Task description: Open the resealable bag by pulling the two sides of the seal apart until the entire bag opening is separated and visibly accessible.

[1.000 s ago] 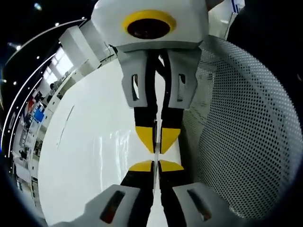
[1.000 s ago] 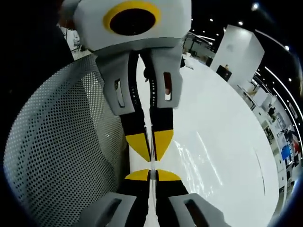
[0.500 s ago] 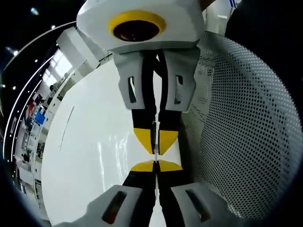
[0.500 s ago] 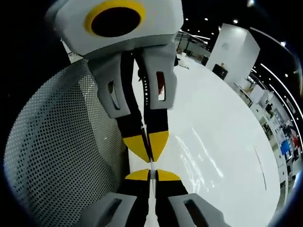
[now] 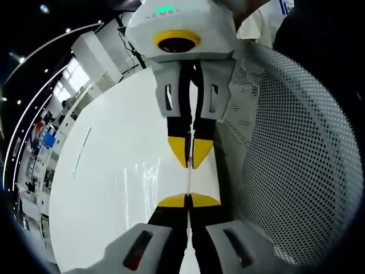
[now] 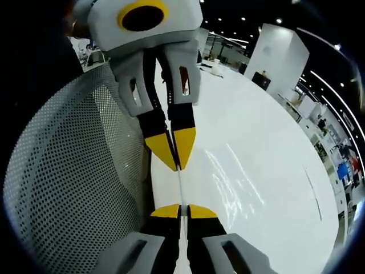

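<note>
The left hand-held gripper point(image 5: 188, 201) has its yellow-tipped jaws pressed together on a thin, clear edge of the resealable bag point(image 5: 189, 180), and the right hand-held gripper point(image 6: 180, 212) is closed the same way on the opposite edge. Each sees the other straight ahead, tip facing tip, with a short taut strip of film running between them. The bag is so clear that its body is hard to make out; only this bright edge between the tips reads clearly.

Judging by the stretched film and the gap between the two sets of tips, the pull on the seal seems under way, but whether any of the seal has parted cannot be told. The opening is not visibly accessible, so most of the work looks left: drawing the two sides further apart until the whole mouth shows.

Beneath the tips lies a glossy white counter point(image 5: 114, 177) with light streaks. A white perforated mesh panel point(image 5: 291, 160) curves up beside both tools. Beyond is a large dim hall with ceiling lights, a white pillar and distant stands
</note>
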Tool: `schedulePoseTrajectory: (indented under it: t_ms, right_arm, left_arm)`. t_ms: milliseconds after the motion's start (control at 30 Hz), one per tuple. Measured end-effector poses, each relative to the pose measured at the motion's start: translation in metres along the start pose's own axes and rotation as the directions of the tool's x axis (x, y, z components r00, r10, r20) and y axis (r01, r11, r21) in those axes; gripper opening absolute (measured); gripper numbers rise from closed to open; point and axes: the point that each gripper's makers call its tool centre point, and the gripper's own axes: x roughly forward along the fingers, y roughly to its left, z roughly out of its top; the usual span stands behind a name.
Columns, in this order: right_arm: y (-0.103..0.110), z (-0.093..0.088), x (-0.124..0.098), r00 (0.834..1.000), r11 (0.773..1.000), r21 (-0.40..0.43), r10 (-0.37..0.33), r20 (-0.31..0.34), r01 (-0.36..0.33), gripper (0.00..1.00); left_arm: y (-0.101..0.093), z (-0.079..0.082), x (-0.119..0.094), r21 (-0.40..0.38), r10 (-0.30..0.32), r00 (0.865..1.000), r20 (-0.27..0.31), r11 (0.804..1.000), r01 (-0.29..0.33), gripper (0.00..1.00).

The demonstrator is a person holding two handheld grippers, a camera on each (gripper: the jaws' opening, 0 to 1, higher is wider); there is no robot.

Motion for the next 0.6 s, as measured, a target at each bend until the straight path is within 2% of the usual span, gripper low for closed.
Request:
schedulePoseTrajectory:
  t_ms: [600]
  right_arm:
    - [-0.004, -0.033, -0.009, 0.998, 0.999, 0.035, -0.012, -0.063, 0.014, 0.0]
  left_arm:
    - [0.0, -0.009, -0.009, -0.031, 0.002, 1.0, 0.001, 1.0, -0.002, 0.0]
